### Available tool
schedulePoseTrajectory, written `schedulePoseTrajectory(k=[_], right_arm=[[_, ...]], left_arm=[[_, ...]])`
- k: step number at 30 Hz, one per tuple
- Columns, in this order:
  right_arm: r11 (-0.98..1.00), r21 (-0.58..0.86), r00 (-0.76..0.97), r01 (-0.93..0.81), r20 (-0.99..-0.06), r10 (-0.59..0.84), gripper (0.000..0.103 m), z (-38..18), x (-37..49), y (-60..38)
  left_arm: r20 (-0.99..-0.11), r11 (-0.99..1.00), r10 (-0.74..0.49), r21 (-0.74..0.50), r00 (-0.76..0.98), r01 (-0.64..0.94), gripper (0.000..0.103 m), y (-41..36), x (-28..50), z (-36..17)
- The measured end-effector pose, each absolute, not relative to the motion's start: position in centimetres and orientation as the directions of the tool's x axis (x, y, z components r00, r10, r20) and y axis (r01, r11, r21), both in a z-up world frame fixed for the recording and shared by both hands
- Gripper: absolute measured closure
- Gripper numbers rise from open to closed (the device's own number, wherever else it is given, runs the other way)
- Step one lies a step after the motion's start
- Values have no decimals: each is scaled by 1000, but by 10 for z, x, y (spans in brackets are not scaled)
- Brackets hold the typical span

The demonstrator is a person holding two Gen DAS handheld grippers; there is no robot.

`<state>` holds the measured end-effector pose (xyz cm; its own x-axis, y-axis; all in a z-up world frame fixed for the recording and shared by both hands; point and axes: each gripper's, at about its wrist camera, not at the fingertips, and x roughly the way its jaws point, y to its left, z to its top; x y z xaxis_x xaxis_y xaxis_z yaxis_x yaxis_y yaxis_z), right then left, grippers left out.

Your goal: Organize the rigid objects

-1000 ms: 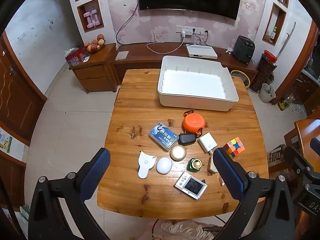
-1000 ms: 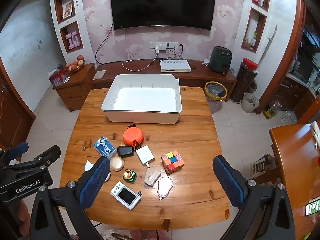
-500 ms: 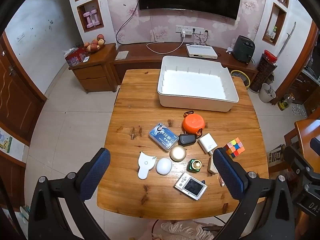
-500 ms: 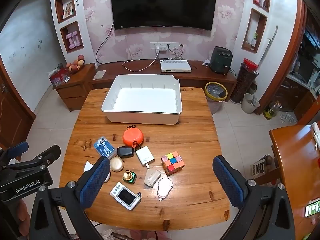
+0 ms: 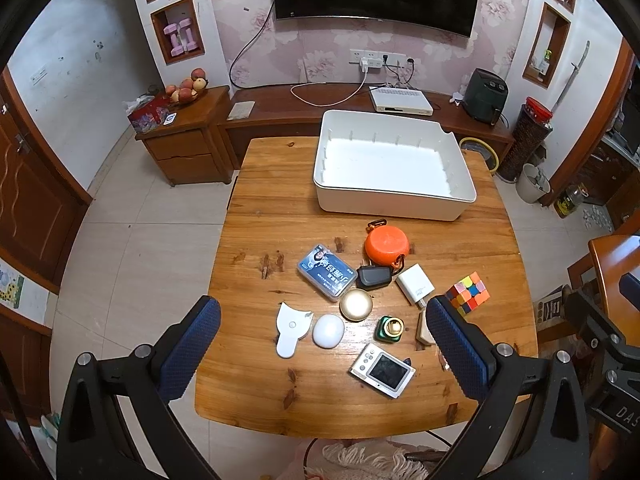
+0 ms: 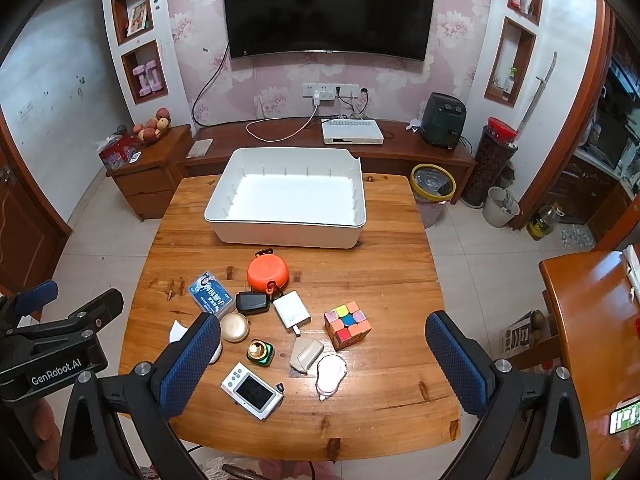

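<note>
Both pairs of jaws stand spread wide and hold nothing: the left gripper (image 5: 322,344) hangs above the near edge of the wooden table (image 5: 256,200), and the right gripper (image 6: 322,354) does the same in its own view, low in the frame.

Nothing looks sorted yet. The one white bin (image 6: 288,232), in the upper middle of both views, is empty, and every loose item lies on the table in front of it, in the centre of the frame. By my judgement the whole task is still ahead.

Counted outward from the left jaws, one of each:
- white egg-shaped piece (image 5: 328,331)
- white flat tool (image 5: 291,326)
- gold round tin (image 5: 356,305)
- green and gold bottle (image 5: 389,328)
- small camera (image 5: 382,370)
- beige case (image 6: 306,354)
- white oval pad (image 6: 330,374)
- blue card box (image 5: 327,272)
- black fob (image 5: 373,277)
- white charger (image 5: 415,283)
- colour cube (image 5: 467,293)
- orange round case (image 5: 386,244), nearest the bin

That makes twelve items to put away, as far as the views show.
</note>
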<state>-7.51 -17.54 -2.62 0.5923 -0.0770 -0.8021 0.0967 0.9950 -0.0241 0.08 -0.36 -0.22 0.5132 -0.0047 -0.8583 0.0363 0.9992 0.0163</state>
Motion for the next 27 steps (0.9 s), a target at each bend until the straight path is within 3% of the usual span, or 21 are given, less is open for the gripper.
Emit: schedulePoseTrajectory(k=[27], right_arm=[[994, -24, 581, 102, -810, -79, 0, -35, -88, -177]], left_arm=[[-864, 999, -17, 11, 503, 53, 1, -9, -6, -5]])
